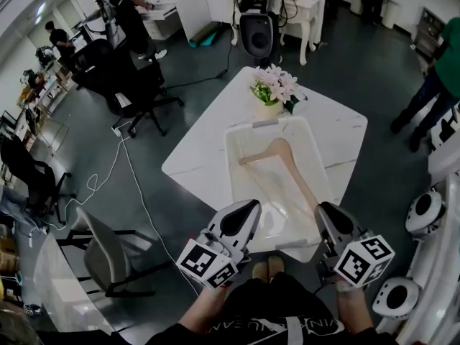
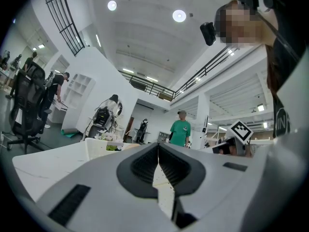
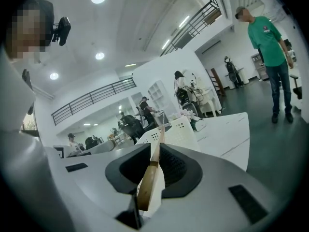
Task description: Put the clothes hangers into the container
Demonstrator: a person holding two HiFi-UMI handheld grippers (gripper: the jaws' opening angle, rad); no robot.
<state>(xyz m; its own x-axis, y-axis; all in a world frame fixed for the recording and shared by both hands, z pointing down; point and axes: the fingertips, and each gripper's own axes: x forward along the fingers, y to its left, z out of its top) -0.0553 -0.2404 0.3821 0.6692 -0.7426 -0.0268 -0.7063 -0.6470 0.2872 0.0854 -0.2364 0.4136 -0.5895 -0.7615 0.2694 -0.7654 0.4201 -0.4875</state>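
Wooden hanger [image 1: 286,162] clamped in right claw [image 1: 323,210], slanting inside white container [image 1: 230,153], left claw [image 1: 250,207] pressed together, empty, flowers [image 1: 274,85] just beyond.

Table [image 1: 345,131], centre of frame: container [image 1: 230,149] on it, flower pot [image 1: 274,86] behind the container at the table's far end. Hanger [image 1: 287,165] in the container, slanting toward lower right, near end between the jaws of the right gripper [image 1: 325,213]; left gripper [image 1: 248,208] over the container's near left corner. Office chair [image 1: 140,85] on the floor, upper left; second chair [image 1: 108,254], lower left.
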